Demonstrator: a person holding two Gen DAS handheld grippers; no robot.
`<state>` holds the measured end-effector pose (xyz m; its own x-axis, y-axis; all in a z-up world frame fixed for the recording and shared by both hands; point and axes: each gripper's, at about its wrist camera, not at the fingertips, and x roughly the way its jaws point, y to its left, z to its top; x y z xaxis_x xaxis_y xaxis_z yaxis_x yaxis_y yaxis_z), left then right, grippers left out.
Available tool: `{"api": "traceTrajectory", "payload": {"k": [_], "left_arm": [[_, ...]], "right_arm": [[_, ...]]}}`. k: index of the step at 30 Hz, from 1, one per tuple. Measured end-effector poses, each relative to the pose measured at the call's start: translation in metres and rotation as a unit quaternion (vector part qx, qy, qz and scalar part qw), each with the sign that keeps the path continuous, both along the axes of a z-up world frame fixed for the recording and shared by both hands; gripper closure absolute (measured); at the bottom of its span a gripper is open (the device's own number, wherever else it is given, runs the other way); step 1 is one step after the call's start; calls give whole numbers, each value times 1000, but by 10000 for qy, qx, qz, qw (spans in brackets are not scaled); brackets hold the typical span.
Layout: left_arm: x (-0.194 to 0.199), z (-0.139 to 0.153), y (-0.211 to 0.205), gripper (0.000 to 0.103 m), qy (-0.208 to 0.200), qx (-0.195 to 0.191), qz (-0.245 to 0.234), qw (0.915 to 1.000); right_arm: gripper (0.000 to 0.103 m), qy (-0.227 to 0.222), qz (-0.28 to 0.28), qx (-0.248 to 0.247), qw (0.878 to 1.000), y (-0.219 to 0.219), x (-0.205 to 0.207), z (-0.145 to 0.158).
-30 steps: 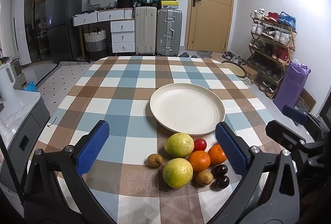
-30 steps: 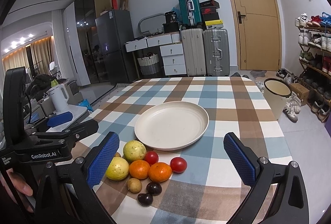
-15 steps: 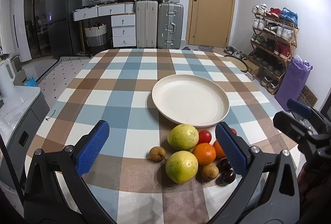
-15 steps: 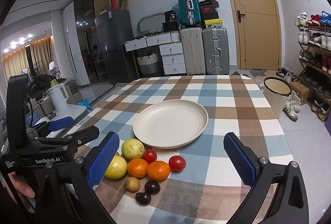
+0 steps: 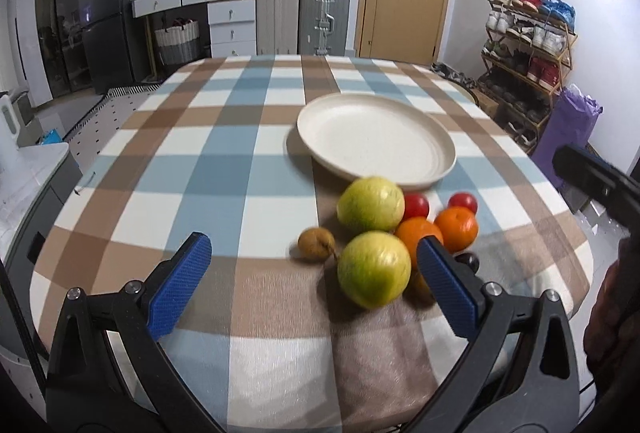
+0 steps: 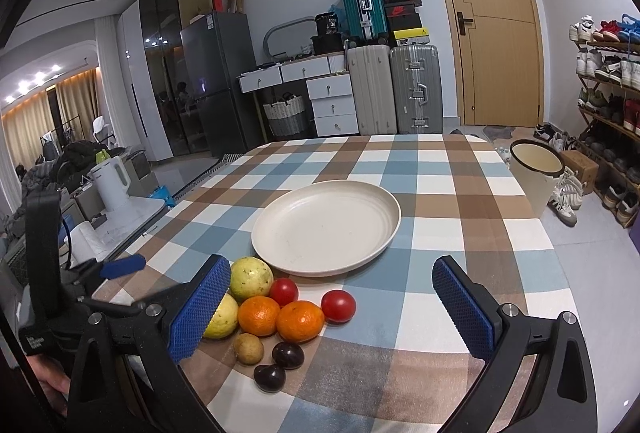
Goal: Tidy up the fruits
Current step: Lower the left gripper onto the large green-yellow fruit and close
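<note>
- Your left gripper hangs above the near edge of the table, jaws wide apart, holding nothing.
- Your right gripper hovers over the same edge, jaws also spread, empty.
- The fruits sit in a tight cluster just in front of the plate: two guavas, two oranges, two tomatoes, two dark plums.
- A small brown fruit lies just left of the nearer guava.
- The farther guava touches the plate's rim; the plate holds no fruit.
</note>
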<state>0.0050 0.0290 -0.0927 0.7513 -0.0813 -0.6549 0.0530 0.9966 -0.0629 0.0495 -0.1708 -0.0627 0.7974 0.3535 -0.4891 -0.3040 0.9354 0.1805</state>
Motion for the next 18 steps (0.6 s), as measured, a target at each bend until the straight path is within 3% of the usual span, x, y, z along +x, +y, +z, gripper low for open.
{"api": "traceTrajectory", "payload": {"k": [11, 18], "left_arm": [[17, -20, -7, 2, 276, -213, -206, 9992], [27, -27, -9, 19, 490, -550, -400, 9965]], "right_arm": [[0, 121, 50, 0, 9999, 1, 2, -7], [0, 247, 186, 91, 9995, 0, 4, -13]]}}
